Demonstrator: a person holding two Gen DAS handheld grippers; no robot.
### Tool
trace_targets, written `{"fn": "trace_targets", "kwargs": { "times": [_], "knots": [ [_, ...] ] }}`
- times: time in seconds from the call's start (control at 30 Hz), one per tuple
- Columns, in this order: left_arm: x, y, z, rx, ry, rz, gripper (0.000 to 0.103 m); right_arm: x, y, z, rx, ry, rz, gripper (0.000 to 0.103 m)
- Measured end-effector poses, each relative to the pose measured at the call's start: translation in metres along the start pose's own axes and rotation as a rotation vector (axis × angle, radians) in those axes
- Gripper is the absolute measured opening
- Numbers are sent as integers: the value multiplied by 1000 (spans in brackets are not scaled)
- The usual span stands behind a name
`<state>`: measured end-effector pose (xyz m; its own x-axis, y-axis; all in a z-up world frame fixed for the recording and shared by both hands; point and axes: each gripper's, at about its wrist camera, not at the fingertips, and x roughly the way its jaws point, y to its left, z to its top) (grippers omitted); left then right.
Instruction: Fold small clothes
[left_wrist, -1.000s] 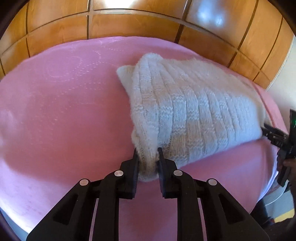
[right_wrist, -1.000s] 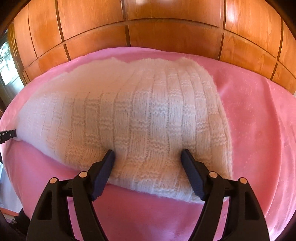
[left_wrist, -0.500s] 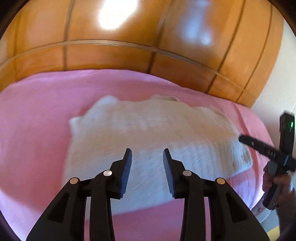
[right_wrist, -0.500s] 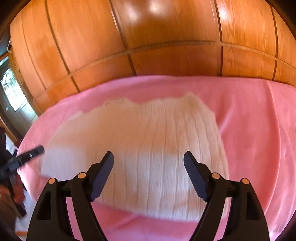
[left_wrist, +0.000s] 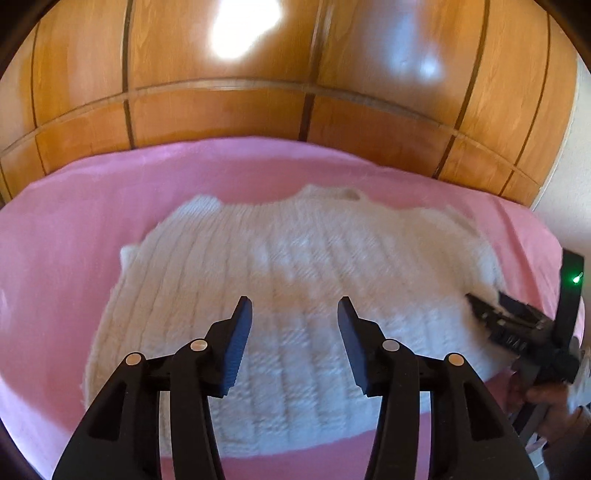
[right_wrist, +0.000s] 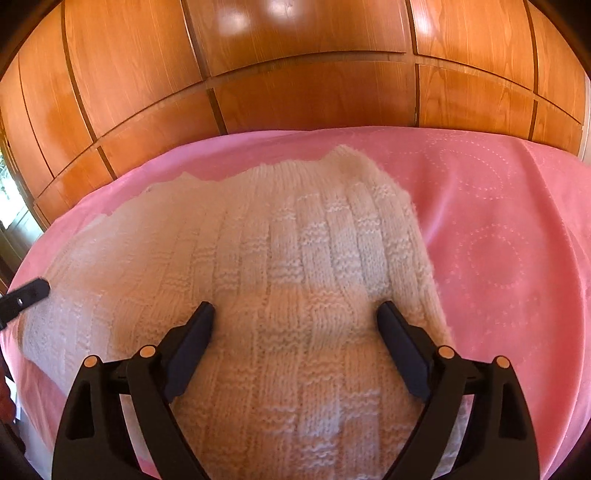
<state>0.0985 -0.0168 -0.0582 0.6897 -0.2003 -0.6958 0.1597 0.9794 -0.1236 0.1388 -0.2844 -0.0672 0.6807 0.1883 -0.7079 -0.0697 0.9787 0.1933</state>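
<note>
On pink bedspread (right_wrist: 498, 229): white knit sweater (right_wrist: 280, 258) flat; left claw (left_wrist: 294, 314), right claw (right_wrist: 295, 314) both opening, empty.

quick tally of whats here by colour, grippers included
white: 1, the knitted sweater
pink: 1, the bed cover
black: 2, the left gripper and right gripper, both with jaws opening and nothing gripped
brown: 1, the wooden wardrobe
total: 5
</note>
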Motion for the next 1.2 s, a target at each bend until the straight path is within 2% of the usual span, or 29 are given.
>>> {"fn": "trace_targets", "kwargs": {
  "times": [0.37,0.57,0.7,0.83,1.03,1.2],
  "knots": [
    [6,-26,4,45,8,-15,47,-8,0,-4,10,-6,14,92],
    [17,-32,3,62,31,-17,47,-18,-6,18,14,50,76,94],
    [25,-37,1,76,47,-11,47,-29,-29,39,44,15,82,94],
    [34,-41,0,81,64,-6,47,-13,-62,52,111,43,85,94],
    [45,-43,-2,80,80,4,48,17,-90,42,240,131,206,92],
    [49,-41,-3,78,83,4,48,2,-84,28,238,149,304,79]
  ]
}}
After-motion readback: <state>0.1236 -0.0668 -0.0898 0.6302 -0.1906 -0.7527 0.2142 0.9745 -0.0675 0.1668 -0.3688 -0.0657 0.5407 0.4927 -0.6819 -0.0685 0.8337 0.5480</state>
